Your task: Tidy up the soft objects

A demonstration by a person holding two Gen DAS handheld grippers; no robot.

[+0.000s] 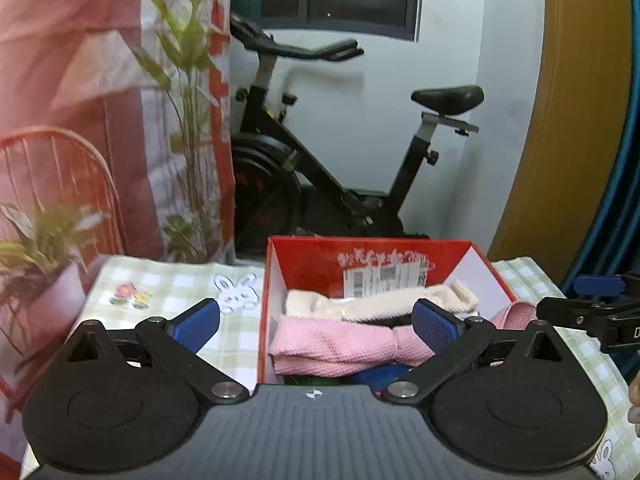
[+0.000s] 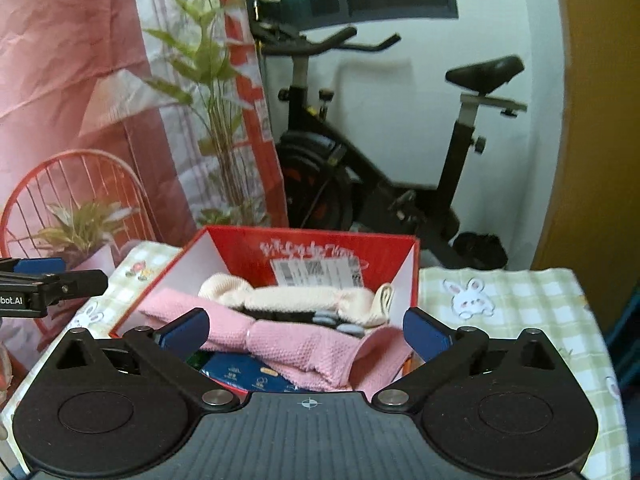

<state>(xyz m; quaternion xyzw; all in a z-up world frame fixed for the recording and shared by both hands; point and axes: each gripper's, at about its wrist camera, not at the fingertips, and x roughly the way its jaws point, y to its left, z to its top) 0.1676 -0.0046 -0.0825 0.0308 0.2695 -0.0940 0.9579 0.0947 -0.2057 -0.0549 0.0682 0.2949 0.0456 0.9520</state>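
A red box [image 1: 276,264] [image 2: 414,256] stands on the checked tablecloth. A pink towel [image 1: 332,346] [image 2: 296,344] lies across its near side, one end draped over the right rim. A cream towel [image 1: 380,302] [image 2: 304,298] lies behind it inside the box. Dark and blue items show under the towels. My left gripper [image 1: 316,326] is open and empty in front of the box, its right pad over the pink towel. My right gripper [image 2: 306,330] is open and empty, straddling the pink towel from the near side.
The green checked tablecloth [image 1: 176,284] [image 2: 520,296] with rabbit prints covers the table. A potted plant [image 1: 48,248] [image 2: 86,228] and a red wire chair [image 1: 60,168] stand at the left. An exercise bike [image 1: 320,168] [image 2: 380,168] stands behind the table.
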